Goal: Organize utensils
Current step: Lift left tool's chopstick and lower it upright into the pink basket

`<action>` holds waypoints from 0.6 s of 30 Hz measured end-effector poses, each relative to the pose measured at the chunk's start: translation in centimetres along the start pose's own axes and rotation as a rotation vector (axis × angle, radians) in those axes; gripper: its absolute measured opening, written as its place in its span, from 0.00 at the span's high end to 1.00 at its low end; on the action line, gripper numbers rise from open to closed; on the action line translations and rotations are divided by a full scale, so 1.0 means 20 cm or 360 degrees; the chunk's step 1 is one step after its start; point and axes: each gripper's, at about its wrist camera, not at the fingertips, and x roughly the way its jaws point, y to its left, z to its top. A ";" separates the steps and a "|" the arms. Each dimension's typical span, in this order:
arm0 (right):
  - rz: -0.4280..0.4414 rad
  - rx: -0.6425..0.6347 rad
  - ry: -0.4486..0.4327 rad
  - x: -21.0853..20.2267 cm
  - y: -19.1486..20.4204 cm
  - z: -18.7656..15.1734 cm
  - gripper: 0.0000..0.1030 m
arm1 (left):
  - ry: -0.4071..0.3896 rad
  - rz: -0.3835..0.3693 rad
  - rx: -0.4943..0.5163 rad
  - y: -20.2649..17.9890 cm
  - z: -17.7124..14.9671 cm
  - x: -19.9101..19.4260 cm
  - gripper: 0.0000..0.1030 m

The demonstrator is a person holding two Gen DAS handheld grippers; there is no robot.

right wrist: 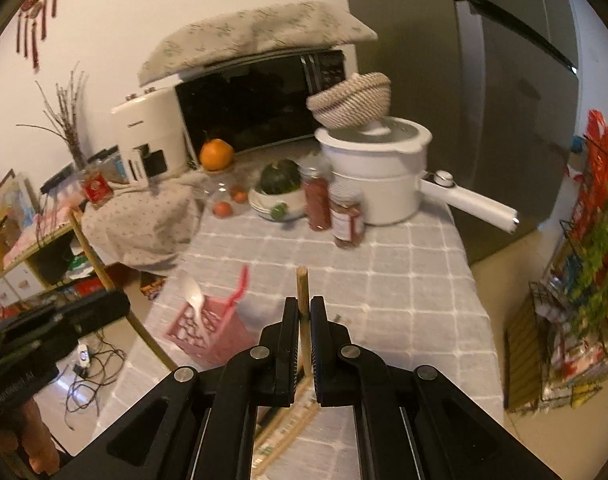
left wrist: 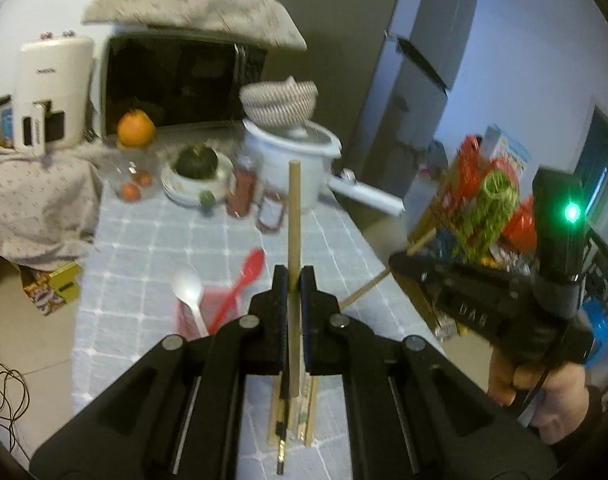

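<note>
Step in hand looks like carrying chopsticks to the holder. Left hand-held gripper (left wrist: 291, 280) is clamped on one wooden chopstick (left wrist: 293, 216), jaws nearly together, stick poking up past the fingertips. Right hand-held gripper (right wrist: 303, 312) is likewise pinched on a second chopstick (right wrist: 302, 284), tip standing just above the jaws. Both are held above the tabletop (right wrist: 404, 280), which has a grey checked cloth. The pink holder (right wrist: 208, 332) sits on the tabletop to the left of both grippers, near the cloth's left edge; it holds a white spoon (left wrist: 190, 292) and a red spoon (left wrist: 244, 276), handles down, bowls up. More chopsticks (left wrist: 300, 412) lie flat on the tabletop under the left gripper, some apparently in paper sleeves; the exact count can't be told. Next move probably calls for swinging each stick left over the holder, tipping it closer to upright, lowering the end into the opening clear of the spoons, then releasing. Risk: a thin stick could swivel in the pinch. Further back, a white pot (right wrist: 374, 172) carries an upturned woven basket (right wrist: 350, 100), and a bowl (right wrist: 276, 204) holds a dark green squash (right wrist: 280, 176).
</note>
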 end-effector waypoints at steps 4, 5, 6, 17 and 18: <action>0.0058 0.0005 -0.0034 -0.01 0.06 0.04 0.95 | -0.0136 0.0041 -0.0027 0.05 0.04 -0.08 0.93; 0.0070 0.0009 -0.0043 -0.01 0.06 0.04 0.95 | -0.0171 0.0053 -0.0035 0.06 0.05 -0.10 0.93; 0.0084 0.0013 -0.0055 -0.02 0.07 0.05 0.95 | -0.0217 0.0074 -0.0045 0.08 0.06 -0.12 0.93; 0.0186 0.0072 -0.0196 -0.11 0.10 0.14 0.95 | -0.0418 0.0272 -0.0081 0.21 0.11 -0.16 0.93; 0.0195 0.0079 -0.0203 -0.12 0.10 0.14 0.95 | -0.0415 0.0285 -0.0086 0.21 0.10 -0.15 0.93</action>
